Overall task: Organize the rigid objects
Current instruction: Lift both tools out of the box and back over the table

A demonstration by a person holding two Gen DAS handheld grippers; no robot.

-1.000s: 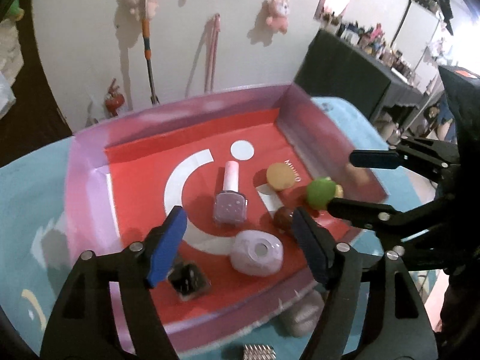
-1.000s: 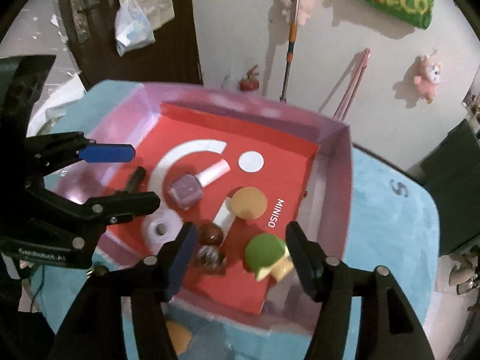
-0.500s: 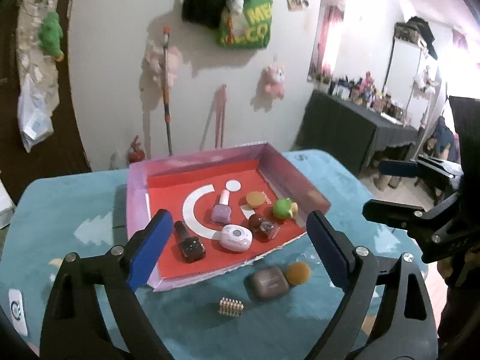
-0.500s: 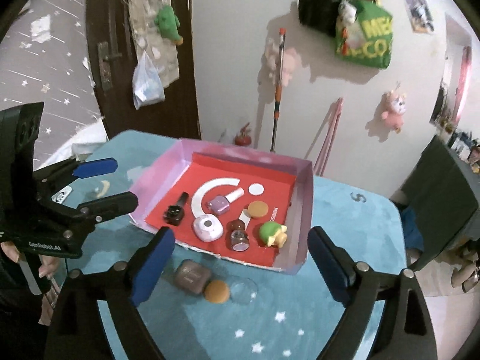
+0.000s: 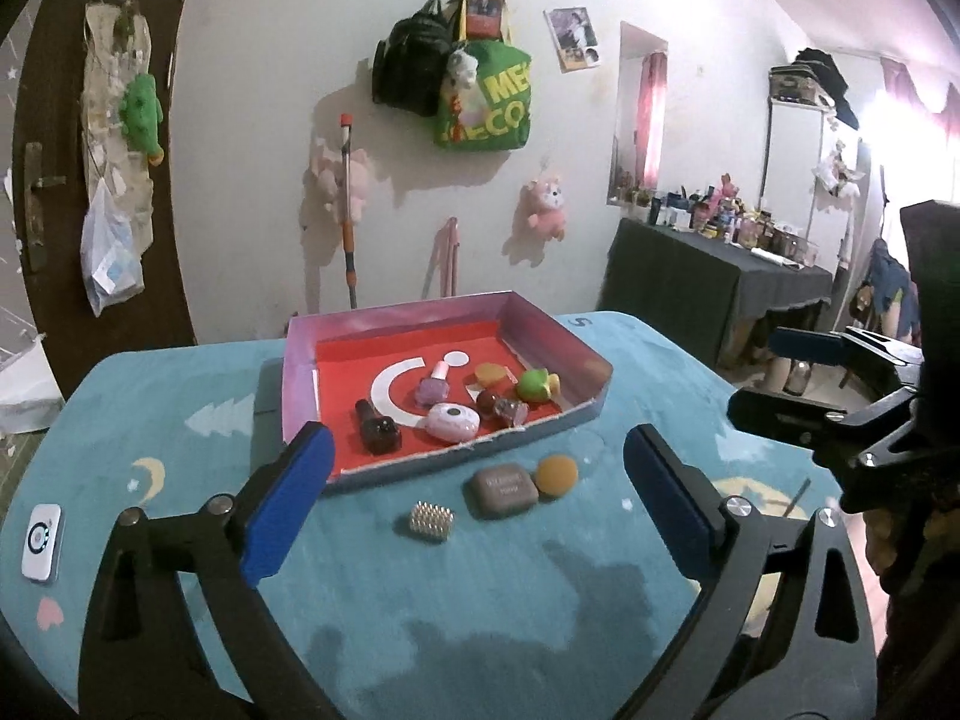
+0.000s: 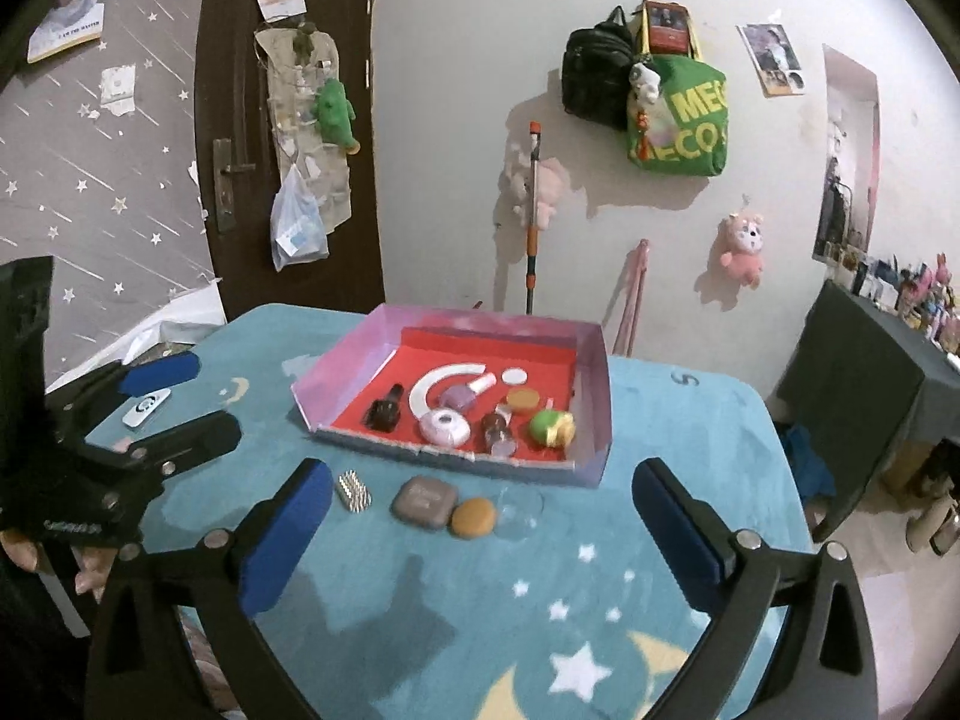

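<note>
A pink-walled box with a red floor sits on the blue star cloth. It holds a dark bottle, a purple nail polish, a white round case, a brown bottle, an orange disc and a green toy. In front of the box lie a silver studded piece, a grey case, an orange disc and a clear lid. My left gripper is open and empty above the cloth. My right gripper is open and empty.
A white remote lies on the cloth at the left. A dark-draped table with bottles stands at the right. Bags hang on the wall. The other gripper shows at each view's side.
Both grippers have pulled back and up from the box and opened wide. The box now sits farther away, and the loose items in front of it have come into view.
</note>
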